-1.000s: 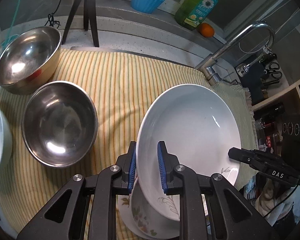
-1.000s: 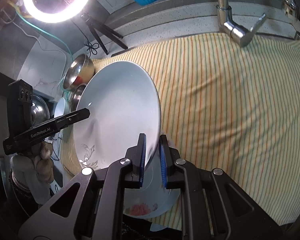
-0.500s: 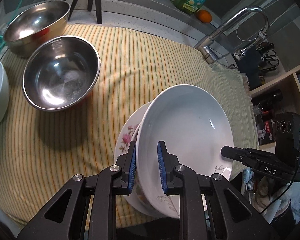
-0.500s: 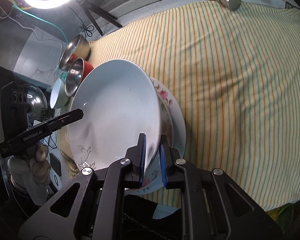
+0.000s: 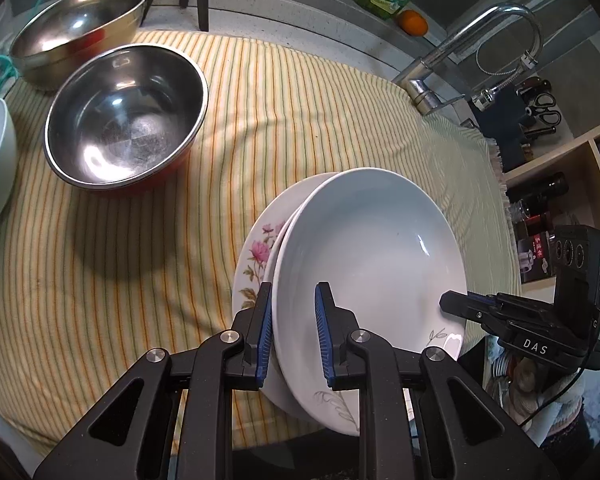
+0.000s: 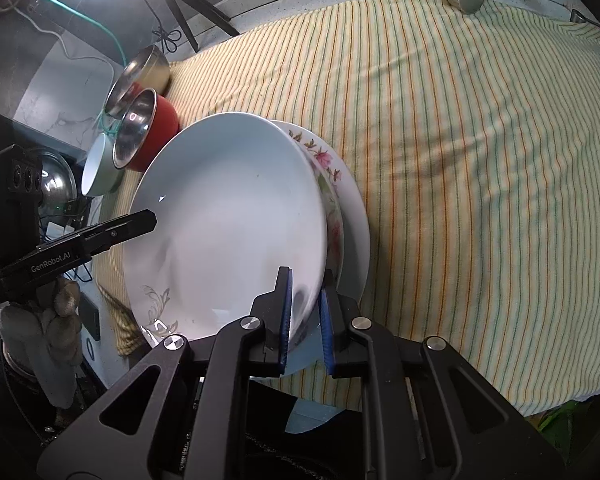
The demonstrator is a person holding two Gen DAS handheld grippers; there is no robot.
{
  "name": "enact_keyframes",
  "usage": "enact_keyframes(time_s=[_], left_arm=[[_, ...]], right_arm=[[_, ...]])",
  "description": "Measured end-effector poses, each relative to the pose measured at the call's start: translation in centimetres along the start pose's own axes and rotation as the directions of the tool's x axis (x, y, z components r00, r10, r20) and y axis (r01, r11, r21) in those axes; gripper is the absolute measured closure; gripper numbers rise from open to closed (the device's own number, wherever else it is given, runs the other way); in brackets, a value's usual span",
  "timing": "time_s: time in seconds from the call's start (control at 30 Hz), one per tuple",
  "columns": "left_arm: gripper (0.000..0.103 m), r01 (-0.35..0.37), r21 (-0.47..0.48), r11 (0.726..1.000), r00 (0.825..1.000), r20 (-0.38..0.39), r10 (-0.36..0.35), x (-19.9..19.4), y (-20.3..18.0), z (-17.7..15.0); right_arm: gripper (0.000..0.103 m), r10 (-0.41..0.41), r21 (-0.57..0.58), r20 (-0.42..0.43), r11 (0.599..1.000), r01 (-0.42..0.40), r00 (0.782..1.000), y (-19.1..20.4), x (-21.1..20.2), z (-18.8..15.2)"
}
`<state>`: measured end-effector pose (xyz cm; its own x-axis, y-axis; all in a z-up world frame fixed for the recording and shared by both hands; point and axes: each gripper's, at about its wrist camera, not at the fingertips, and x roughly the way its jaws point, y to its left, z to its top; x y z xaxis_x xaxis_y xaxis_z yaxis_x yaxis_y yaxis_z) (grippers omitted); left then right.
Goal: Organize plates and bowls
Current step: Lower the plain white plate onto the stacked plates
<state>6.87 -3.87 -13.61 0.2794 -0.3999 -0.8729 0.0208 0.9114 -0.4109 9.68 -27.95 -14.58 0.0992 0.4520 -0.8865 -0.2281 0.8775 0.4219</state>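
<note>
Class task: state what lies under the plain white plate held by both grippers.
Under the white plate a floral plate shows, on the striped cloth. The right wrist view shows another white rim beneath. Their centres are covered.

White plate [image 5: 364,248] hides most of flowered plate [image 5: 260,256] beneath.

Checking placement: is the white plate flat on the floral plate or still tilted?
Tilted. The white plate slants over the floral plate, its rim clamped by the left gripper and right gripper.
</note>
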Motion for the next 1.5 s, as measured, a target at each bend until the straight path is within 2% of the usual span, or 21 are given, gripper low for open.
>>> enact_keyframes(time_s=[0.23,0.47,0.83,0.93,1.03,1.07,1.17,1.5], left_arm=[[0.085,-0.009,0.002,1.000,1.000,0.004,0.009,-0.1,0.1,-0.1],[0.085,-0.033,0.013,0.999,0.999,0.005,0.033,0.0,-0.1,-0.4],[0.085,-0.045,0.021,0.999,0.999,0.000,0.045,0.4,-0.3,-0.5],[0.085,-0.050,0.029,0.998,0.999,0.006,0.050,0.4,-0.5,-0.6],[0.085,-0.048,0.045,0.998,0.999,0.014,0.047,0.2,-0.9,-0.6],[0.085,-0.054,0.055,0.997,0.998,0.015,0.054,0.2,-1.1,-0.5],[0.085,-0.071,0.069,0.995,0.997,0.025,0.070,0.4,-1.3,-0.5],[0.085,-0.054,0.057,0.997,0.998,0.029,0.052,0.1,-1.0,-0.5]], right_arm=[[0.089,-0.041,-0.037,0.005,0.998,0.041,0.999,0.9,0.2,0.0],[0.088,-0.127,-0.102,0.018,0.986,0.128,0.992,2.4,0.5,-0.2],[0.083,-0.171,-0.139,0.037,0.975,0.174,0.985,3.0,0.5,-0.4],[0.077,-0.182,-0.151,0.048,0.971,0.187,0.982,3.3,0.4,-0.5],[0.064,-0.205,-0.153,0.063,0.965,0.212,0.977,3.2,0.2,-0.5],[0.059,-0.204,-0.152,0.069,0.965,0.213,0.976,3.1,0.0,-0.4],[0.059,-0.172,-0.139,0.062,0.974,0.179,0.983,2.9,-0.2,-0.4],[0.059,-0.174,-0.133,0.081,0.974,0.183,0.981,3.0,-0.5,-0.3]])
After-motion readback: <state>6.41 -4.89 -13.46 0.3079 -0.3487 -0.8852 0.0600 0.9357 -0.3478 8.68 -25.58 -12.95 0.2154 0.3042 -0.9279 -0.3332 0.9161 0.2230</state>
